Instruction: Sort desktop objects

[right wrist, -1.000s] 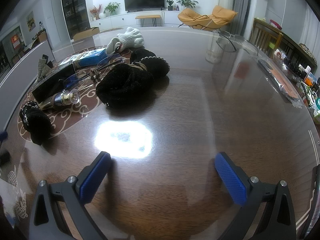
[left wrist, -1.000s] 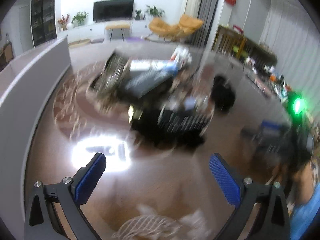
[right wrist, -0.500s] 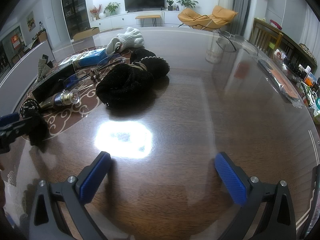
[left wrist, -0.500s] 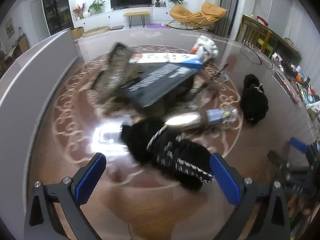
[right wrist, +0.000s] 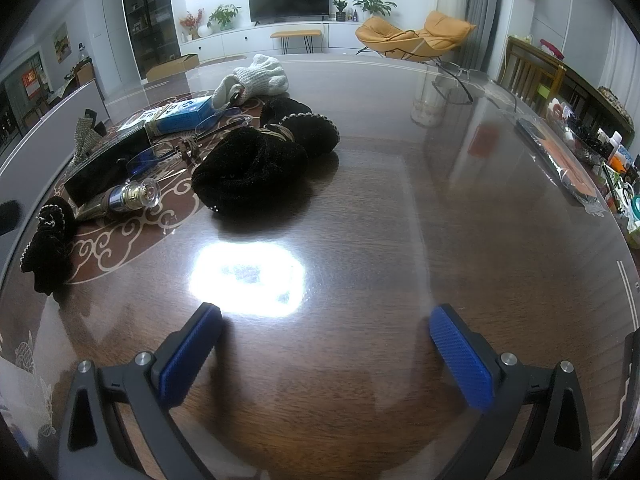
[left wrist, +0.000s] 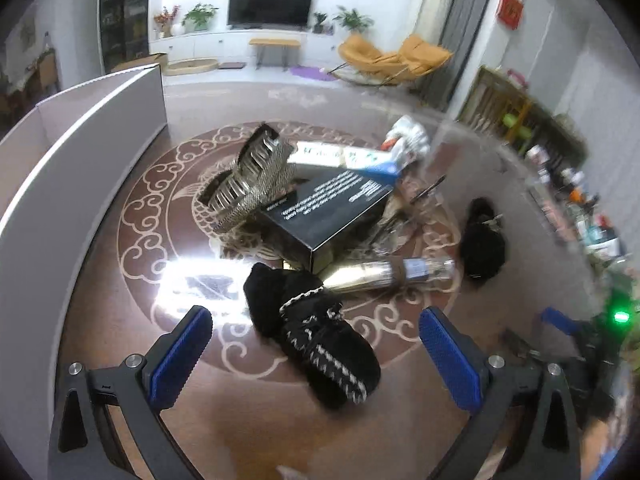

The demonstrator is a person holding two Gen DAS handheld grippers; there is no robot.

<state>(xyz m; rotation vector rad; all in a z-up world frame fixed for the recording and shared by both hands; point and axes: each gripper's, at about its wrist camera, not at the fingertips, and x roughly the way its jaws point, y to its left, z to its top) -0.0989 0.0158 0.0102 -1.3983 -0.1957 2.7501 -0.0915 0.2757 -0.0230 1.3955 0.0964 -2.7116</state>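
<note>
A black mitten with white stitching lies on the dark table, between the fingers of my open, empty left gripper; it also shows in the right wrist view. Behind it lie a black box, a gold bottle, a glittery hair clip and a blue-white box. A second black mitten lies to the right. My right gripper is open and empty over bare table, near a black furry hat, white gloves and glasses.
A grey partition runs along the left table edge. Another pair of glasses and a flat packet lie at the right. Bottles and clutter stand beyond the right edge.
My left gripper has swung and moved in towards the stitched black mitten, which now lies between its fingers. My right gripper has not moved.
</note>
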